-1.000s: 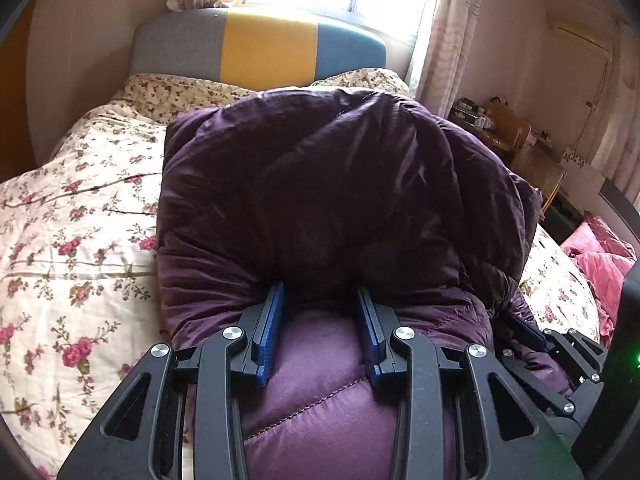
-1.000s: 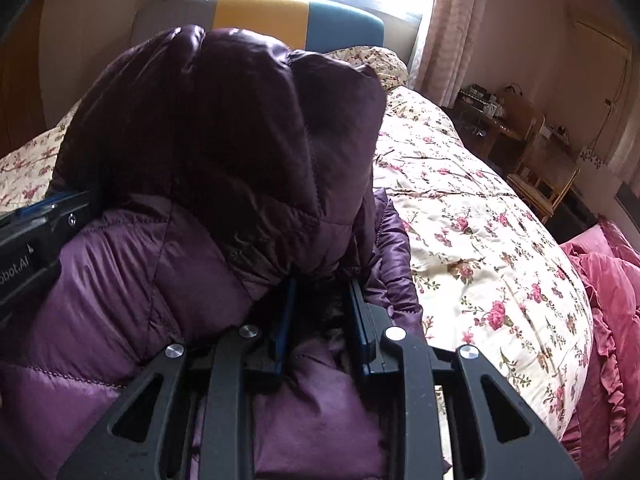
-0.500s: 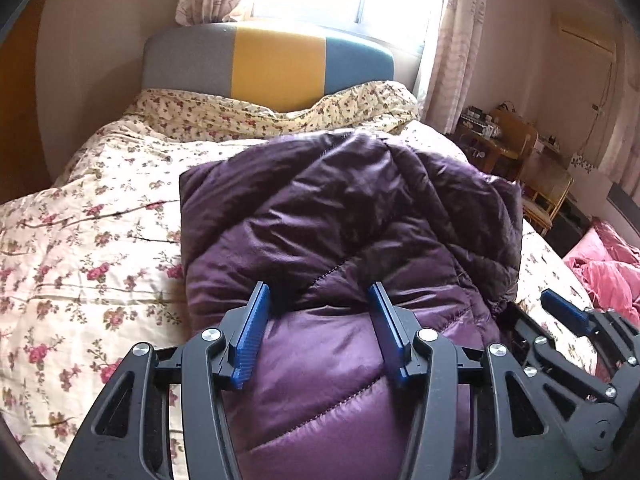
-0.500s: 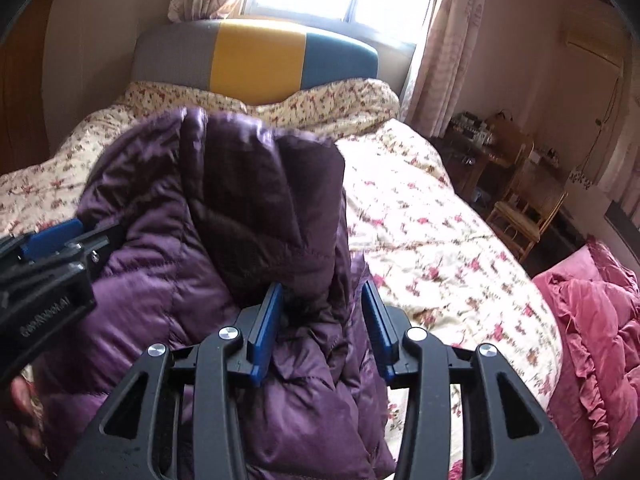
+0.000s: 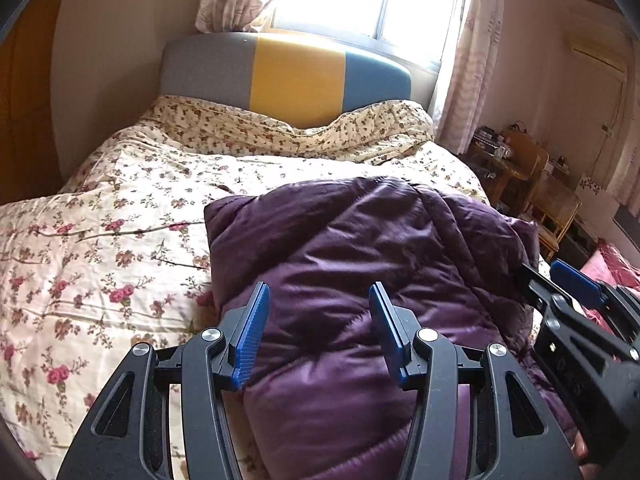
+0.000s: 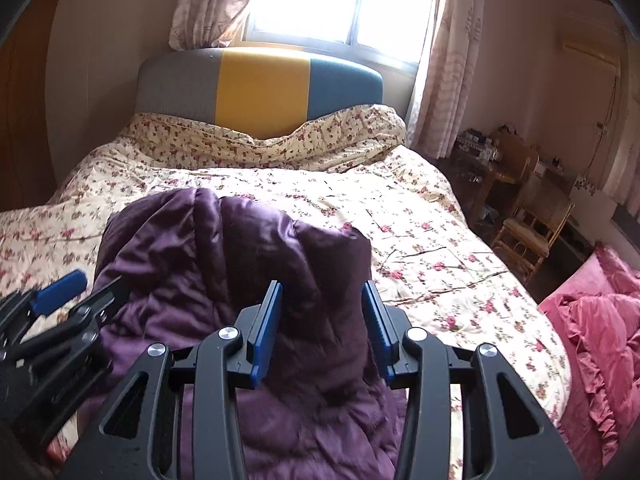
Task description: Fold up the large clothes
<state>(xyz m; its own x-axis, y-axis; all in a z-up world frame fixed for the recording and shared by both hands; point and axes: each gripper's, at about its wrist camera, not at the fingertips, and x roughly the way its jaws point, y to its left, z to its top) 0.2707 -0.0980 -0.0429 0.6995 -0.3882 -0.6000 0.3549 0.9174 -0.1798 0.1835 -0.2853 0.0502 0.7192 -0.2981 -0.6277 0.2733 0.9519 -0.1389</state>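
A dark purple padded jacket (image 5: 360, 240) lies folded in a thick bundle on the floral quilt (image 5: 120, 220). My left gripper (image 5: 319, 292) hovers above the jacket's near left part, open, with its blue pads clear of the fabric. Over the jacket's right part (image 6: 240, 260), where a puffy fold stands up, my right gripper (image 6: 322, 288) is open as well and holds nothing. Each gripper shows in the other's view: the right one (image 5: 576, 284) at the jacket's right edge, the left one (image 6: 60, 288) at its left edge.
The bed runs back to a grey, yellow and blue headboard (image 5: 296, 76) under a bright window. Crumpled pink bedding (image 6: 592, 320) lies at the right. A wooden chair (image 6: 532, 220) and a cluttered desk stand past the bed's right side.
Both grippers went from gripping the jacket's fabric to open, then rose and drew back. The lifted part of the jacket dropped onto the bundle and lies lower.
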